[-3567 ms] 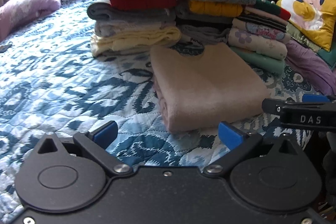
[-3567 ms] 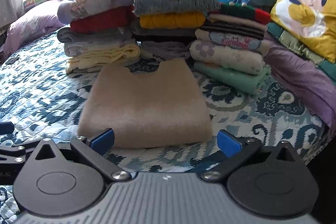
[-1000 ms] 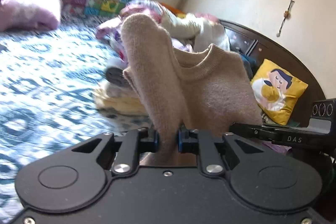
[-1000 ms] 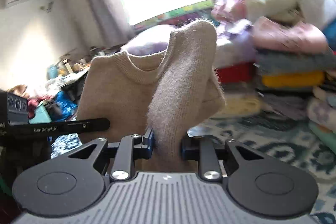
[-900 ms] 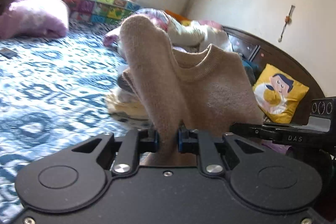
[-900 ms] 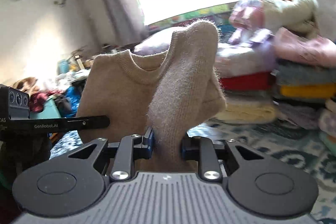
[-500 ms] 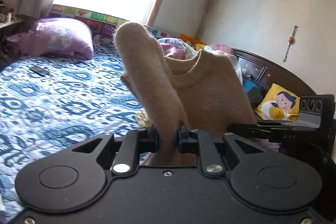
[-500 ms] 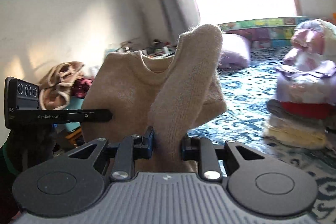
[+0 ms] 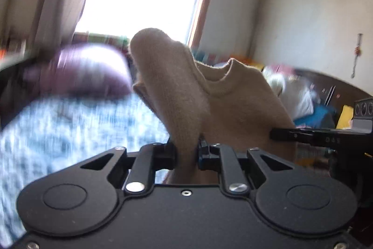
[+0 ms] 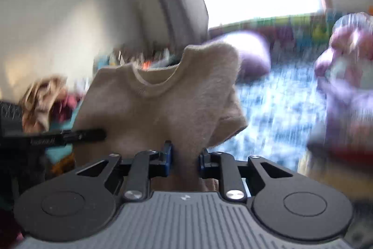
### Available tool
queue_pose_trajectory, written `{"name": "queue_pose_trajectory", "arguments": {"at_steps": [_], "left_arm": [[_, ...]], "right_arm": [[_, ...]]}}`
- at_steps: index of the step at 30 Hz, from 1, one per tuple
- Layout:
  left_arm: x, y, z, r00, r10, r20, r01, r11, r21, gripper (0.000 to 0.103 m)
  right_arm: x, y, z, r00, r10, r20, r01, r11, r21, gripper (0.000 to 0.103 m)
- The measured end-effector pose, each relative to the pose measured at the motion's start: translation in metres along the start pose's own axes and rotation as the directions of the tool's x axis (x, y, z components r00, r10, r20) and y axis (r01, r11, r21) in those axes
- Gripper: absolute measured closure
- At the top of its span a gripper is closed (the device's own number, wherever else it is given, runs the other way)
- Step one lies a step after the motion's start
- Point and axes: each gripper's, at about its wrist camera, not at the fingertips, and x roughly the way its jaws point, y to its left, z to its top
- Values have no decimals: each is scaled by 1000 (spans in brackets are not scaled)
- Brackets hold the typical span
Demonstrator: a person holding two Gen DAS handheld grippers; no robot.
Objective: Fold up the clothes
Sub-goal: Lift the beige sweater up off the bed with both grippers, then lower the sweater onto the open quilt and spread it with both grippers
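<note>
Beige sweater (image 9: 235,109) held in the air above the bed (image 9: 70,127), neckline up, between two grippers. Left gripper (image 9: 186,153) pinches one bunched edge; right gripper (image 10: 184,155) pinches the other. Both views are blurred, so the depth of each pinch is uncertain. Risk: the thick knit may slip from one pinch, letting the sweater swing down, lose its shape, or land against the clothes pile (image 10: 345,76).

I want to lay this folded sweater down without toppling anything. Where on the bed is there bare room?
The blue patterned quilt looks bare in front of the purple pillow, left of the beige knit sweater both grippers hold. The stacked folded clothes crowd the right. Motion blur hides detail.
</note>
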Motion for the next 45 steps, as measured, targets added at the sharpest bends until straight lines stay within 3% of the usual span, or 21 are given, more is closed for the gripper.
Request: {"name": "queue_pose_trajectory", "arguments": {"at_steps": [2, 5, 8, 10, 12, 13, 15, 17, 19, 21, 23, 26, 30, 35, 36, 37, 38, 39, 40, 43, 45], "left_arm": [[-1, -2, 11, 999, -10, 38, 8, 998, 58, 89], [0, -4, -11, 999, 12, 43, -19, 986, 167, 88], [3, 0, -85, 992, 49, -114, -19, 967, 252, 86], [0, 4, -145, 962, 68, -266, 23, 946, 323, 76], [-10, 7, -212, 893, 93, -440, 93, 919, 383, 66], [-18, 10, -243, 851, 110, -514, 124, 908, 400, 63], [-34, 17, -278, 800, 124, -587, 129, 920, 370, 63], [-47, 29, -286, 791, 111, -601, 72, 960, 272, 58], [-56, 37, -286, 791, 95, -604, -3, 989, 150, 51], [-56, 43, -277, 801, 64, -595, -81, 997, -2, 48], [-44, 41, -273, 815, 36, -579, -126, 985, -116, 45], [-28, 36, -267, 837, -3, -547, -173, 947, -270, 40], [-6, 22, -265, 844, 13, -536, -237, 905, -352, 38], [26, 5, -273, 827, 74, -558, -306, 891, -335, 38], [31, 2, -275, 821, 100, -562, -323, 893, -314, 38], [35, 2, -278, 820, 106, -563, -325, 895, -305, 48], [39, 1, -280, 818, 112, -564, -328, 897, -296, 75], [36, 2, -278, 822, 114, -558, -321, 902, -288, 81], [33, 2, -275, 826, 116, -551, -314, 907, -280, 90], [25, 3, -268, 838, 121, -532, -295, 921, -255, 93], [15, 5, -260, 849, 126, -514, -285, 928, -242, 93]], "right_arm": [[14, -7, 14, 999, -23, 40, 23, 1000, -21, 86], [35, -16, 32, 994, -55, 98, 60, 997, -53, 86], [41, -10, 0, 996, -87, 36, 91, 983, -157, 83], [49, -12, -44, 990, -79, -116, 56, 981, -185, 74], [45, -11, -104, 955, -59, -290, -9, 974, -228, 57], [42, -9, -137, 926, -57, -372, -42, 967, -253, 56], [30, -6, -197, 852, -66, -520, -97, 955, -281, 56], [17, -9, -242, 793, -67, -606, -119, 957, -263, 56], [6, -17, -261, 767, -38, -641, -106, 977, -185, 56], [-1, -29, -262, 781, 19, -624, -79, 995, -67, 52], [0, -47, -256, 817, 43, -575, -21, 999, 45, 43], [17, -79, -248, 855, -18, -518, 114, 981, 155, 37], [43, -116, -244, 869, -106, -483, 263, 926, 270, 34], [79, -157, -255, 882, -97, -461, 325, 833, 448, 34], [86, -163, -256, 884, -92, -459, 331, 816, 475, 36], [91, -162, -257, 887, -80, -454, 321, 814, 484, 40], [97, -162, -258, 891, -69, -449, 312, 812, 493, 62], [102, -161, -258, 894, -57, -445, 302, 810, 503, 89], [107, -160, -259, 897, -46, -439, 292, 809, 510, 93], [94, -144, -248, 916, -59, -398, 260, 841, 474, 93], [74, -138, -240, 931, -78, -357, 257, 834, 488, 94]]}}
